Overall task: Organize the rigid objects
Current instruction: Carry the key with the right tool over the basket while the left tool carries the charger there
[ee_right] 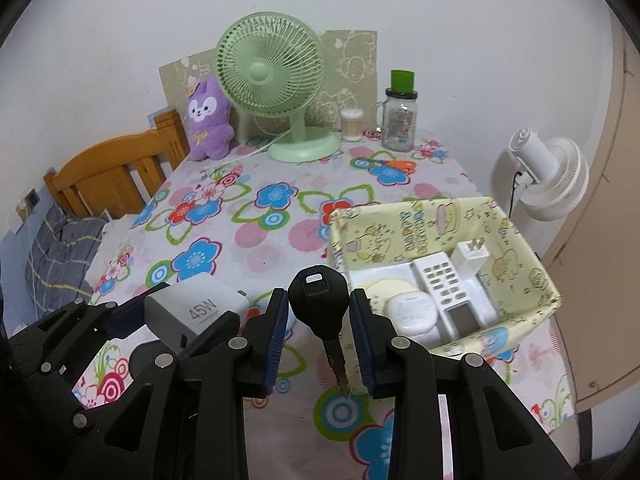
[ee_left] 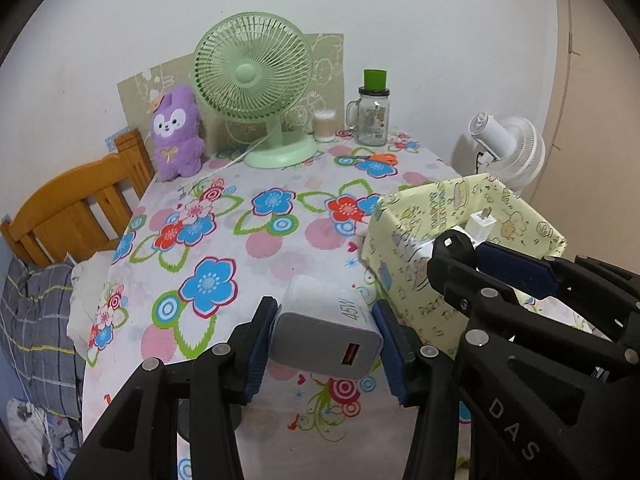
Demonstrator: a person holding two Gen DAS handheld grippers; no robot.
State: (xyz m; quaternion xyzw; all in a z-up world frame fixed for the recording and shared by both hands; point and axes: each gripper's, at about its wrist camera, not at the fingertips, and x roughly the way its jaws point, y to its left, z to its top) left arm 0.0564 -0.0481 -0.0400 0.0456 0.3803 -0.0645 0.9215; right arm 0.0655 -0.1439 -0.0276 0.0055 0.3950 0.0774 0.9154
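Observation:
My left gripper (ee_left: 326, 338) is shut on a grey 45W charger (ee_left: 328, 332) and holds it above the flowered tablecloth (ee_left: 240, 248); it also shows in the right wrist view (ee_right: 196, 310). My right gripper (ee_right: 318, 322) is shut on a black-headed car key (ee_right: 318, 296), blade pointing down, just left of the yellow patterned box (ee_right: 520, 248). The box holds a white remote (ee_right: 444, 280), a white plug adapter (ee_right: 470, 258) and a white earbud case (ee_right: 414, 312). The box also shows in the left wrist view (ee_left: 404, 240), with my right gripper's black frame in front of it.
At the table's back stand a green desk fan (ee_left: 254, 80), a purple plush toy (ee_left: 176, 128), a cotton swab jar (ee_left: 325, 126) and a glass mug jar with a green cap (ee_left: 374, 116). Orange scissors (ee_left: 382, 158) lie nearby. A wooden headboard (ee_left: 80, 208) is left, a white fan (ee_left: 512, 148) right.

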